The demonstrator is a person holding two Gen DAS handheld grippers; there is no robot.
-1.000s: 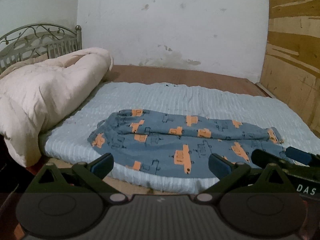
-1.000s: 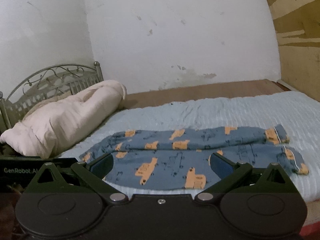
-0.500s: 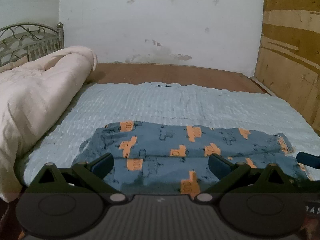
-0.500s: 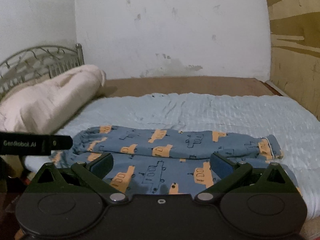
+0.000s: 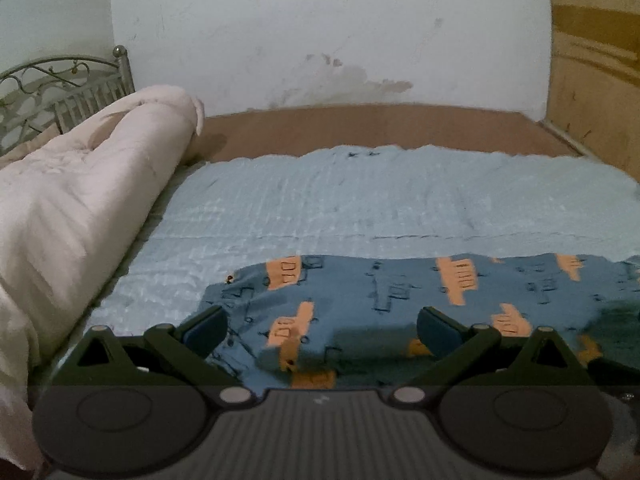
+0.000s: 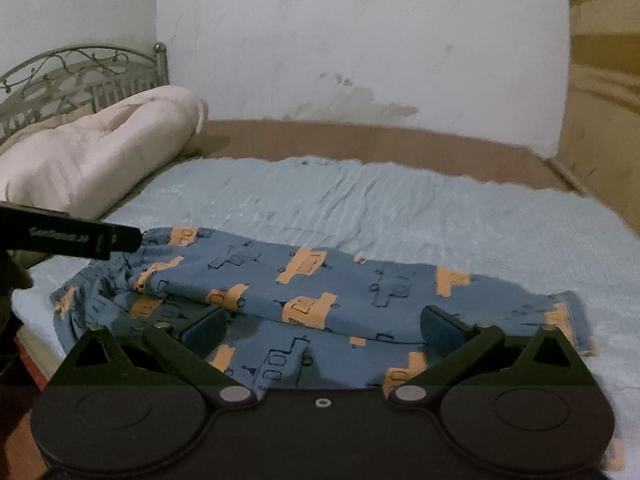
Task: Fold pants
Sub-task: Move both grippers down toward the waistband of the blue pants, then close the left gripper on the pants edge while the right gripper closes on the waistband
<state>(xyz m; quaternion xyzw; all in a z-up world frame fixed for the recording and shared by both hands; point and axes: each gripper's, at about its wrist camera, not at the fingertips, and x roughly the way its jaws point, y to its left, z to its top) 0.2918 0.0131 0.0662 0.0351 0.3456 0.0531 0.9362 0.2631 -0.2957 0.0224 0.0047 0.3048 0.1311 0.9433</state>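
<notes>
Here, both my grippers hover low over the pants [image 6: 304,296], jaws spread wide.

Left gripper [image 5: 320,326] sits above the waist end, right gripper [image 6: 324,326] above the legs; neither grips cloth, and I cannot tell if the pads touch it. Pants lie flat near the front edge of the blue blanket [image 5: 360,200]. Lettering on the left gripper's side is too blurred to read. Rolled duvet [image 5: 80,192] at left.

I see the pants [image 6: 304,296] lying along the bed's [image 6: 400,208] near edge, the rolled quilt [image 6: 100,156] at its left end.
</notes>
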